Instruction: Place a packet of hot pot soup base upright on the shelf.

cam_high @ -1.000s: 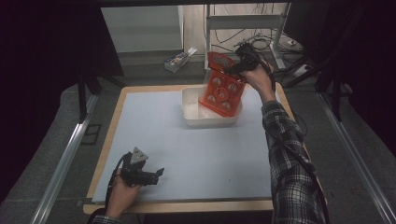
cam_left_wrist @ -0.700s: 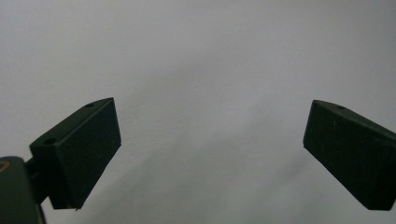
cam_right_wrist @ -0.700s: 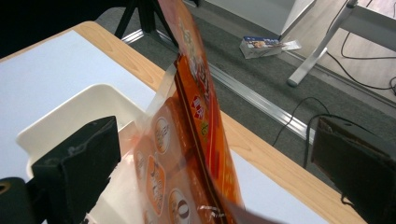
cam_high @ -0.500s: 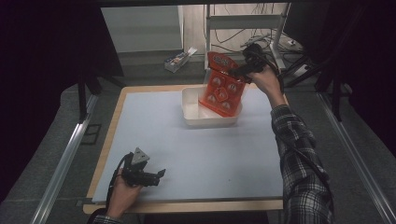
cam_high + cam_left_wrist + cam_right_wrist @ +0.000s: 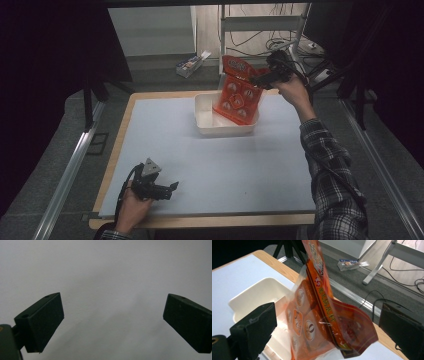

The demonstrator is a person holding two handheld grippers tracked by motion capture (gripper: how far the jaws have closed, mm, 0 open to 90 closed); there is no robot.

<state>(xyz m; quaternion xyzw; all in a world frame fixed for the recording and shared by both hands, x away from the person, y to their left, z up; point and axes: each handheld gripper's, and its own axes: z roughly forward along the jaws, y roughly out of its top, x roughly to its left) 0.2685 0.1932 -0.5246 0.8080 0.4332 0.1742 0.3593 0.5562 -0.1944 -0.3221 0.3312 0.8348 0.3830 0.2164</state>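
Observation:
An orange-red snack bag point(image 5: 237, 92) with several round packs inside stands tilted in a white tub point(image 5: 204, 120) at the far middle of the table. My right gripper point(image 5: 263, 79) is at the bag's upper right edge. In the right gripper view its jaws stand wide apart on either side of the bag point(image 5: 317, 315), open, with the tub point(image 5: 249, 297) behind it on the left. My left gripper point(image 5: 169, 188) rests low over the white mat near the front left corner. It is open, and the left gripper point(image 5: 112, 307) has only bare mat between its jaws.
The white mat point(image 5: 225, 165) covers the wooden table. A small box point(image 5: 192, 62) lies on the floor beyond the far edge, beside a metal frame point(image 5: 260, 20) and cables point(image 5: 300, 47). Metal rails run along both sides of the table.
The right hand and gripper have drawn slightly up and to the right at the bag's top edge. The bag stays leaning in the tub. The left gripper has not moved.

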